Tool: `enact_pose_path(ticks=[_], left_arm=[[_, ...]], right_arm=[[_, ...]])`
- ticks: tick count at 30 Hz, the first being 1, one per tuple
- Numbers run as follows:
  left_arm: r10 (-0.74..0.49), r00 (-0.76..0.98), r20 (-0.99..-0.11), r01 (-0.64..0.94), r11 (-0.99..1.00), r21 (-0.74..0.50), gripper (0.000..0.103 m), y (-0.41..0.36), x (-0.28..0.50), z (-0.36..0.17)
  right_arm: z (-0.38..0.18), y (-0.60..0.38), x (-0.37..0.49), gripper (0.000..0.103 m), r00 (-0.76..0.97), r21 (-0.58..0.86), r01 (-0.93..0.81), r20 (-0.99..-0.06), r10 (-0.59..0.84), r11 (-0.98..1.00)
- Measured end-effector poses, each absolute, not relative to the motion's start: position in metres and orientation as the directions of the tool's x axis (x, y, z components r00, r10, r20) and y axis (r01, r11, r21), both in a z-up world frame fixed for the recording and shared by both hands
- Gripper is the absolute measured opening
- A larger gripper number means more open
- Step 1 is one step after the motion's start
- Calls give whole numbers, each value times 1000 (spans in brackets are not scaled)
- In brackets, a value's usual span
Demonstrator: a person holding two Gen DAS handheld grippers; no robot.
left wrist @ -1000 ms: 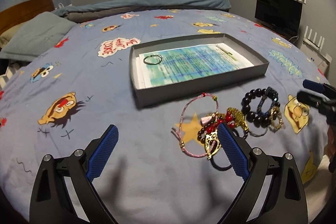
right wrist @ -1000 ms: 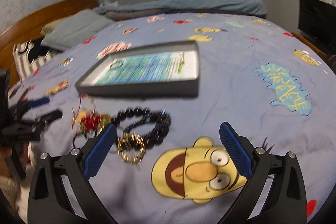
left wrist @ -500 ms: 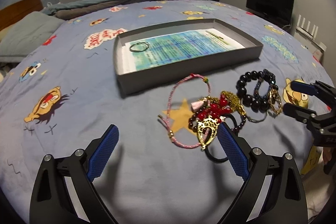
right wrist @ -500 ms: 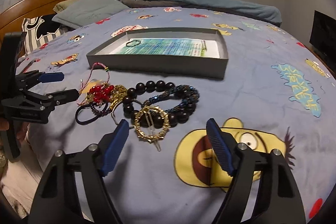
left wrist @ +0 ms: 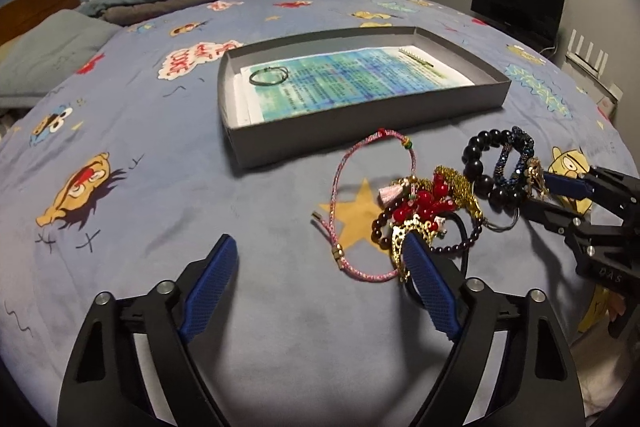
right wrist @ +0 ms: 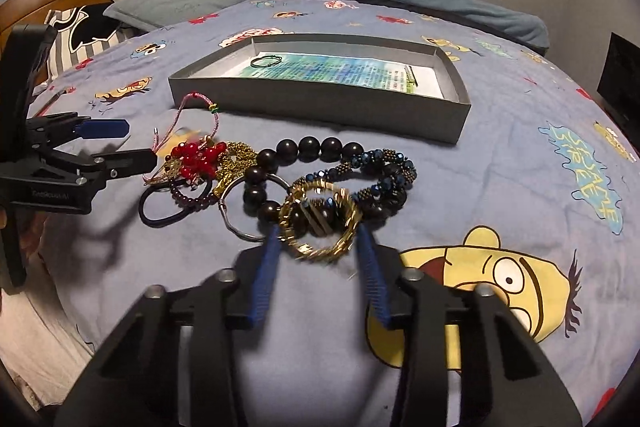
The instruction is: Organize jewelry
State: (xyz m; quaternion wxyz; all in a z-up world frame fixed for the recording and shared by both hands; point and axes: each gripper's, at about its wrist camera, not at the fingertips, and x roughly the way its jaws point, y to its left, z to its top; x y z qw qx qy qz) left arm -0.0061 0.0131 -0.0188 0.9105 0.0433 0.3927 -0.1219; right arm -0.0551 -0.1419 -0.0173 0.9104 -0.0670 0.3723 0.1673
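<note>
Closing right claw (right wrist: 318,241) brackets gold ring brooch (right wrist: 320,223), pads not yet pressing; left claw (left wrist: 320,265) apart, closing

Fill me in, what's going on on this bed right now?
A person with two handheld grippers is sorting jewelry into a shallow grey cardboard box. The right gripper is closing around a round gold chain brooch lying on the black bead bracelet; its pads look just short of it. The left gripper is closing slightly beside the tangled pile, holding nothing. One thin dark bangle is already boxed.
</note>
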Motion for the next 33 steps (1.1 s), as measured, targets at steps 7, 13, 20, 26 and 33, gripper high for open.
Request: enact_pose_path(ticks=[7,13,20,26,33], left_arm=[[-247,647,-722,300,952,-56,65,7,-6,-17],[-278,642,-715,387,922,-11,57,-21,-11,-17],[-280,639,-717,403,915,2,32,-30,-2,-22],[-267,643,-718,398,917,14,12,-28,-2,-22],[-281,679,-679,395,919,15,3,-22,-10,-12]], right_arm=[[-10,-147,-58,37,680,15,-353,-682,268,935],[-8,-153,-57,37,682,32,-339,-681,269,940],[-8,-153,-58,37,681,30,-348,-679,275,937],[-7,-155,-59,37,682,35,-345,-677,276,938],[-6,-156,-59,37,688,34,-344,-671,277,938]])
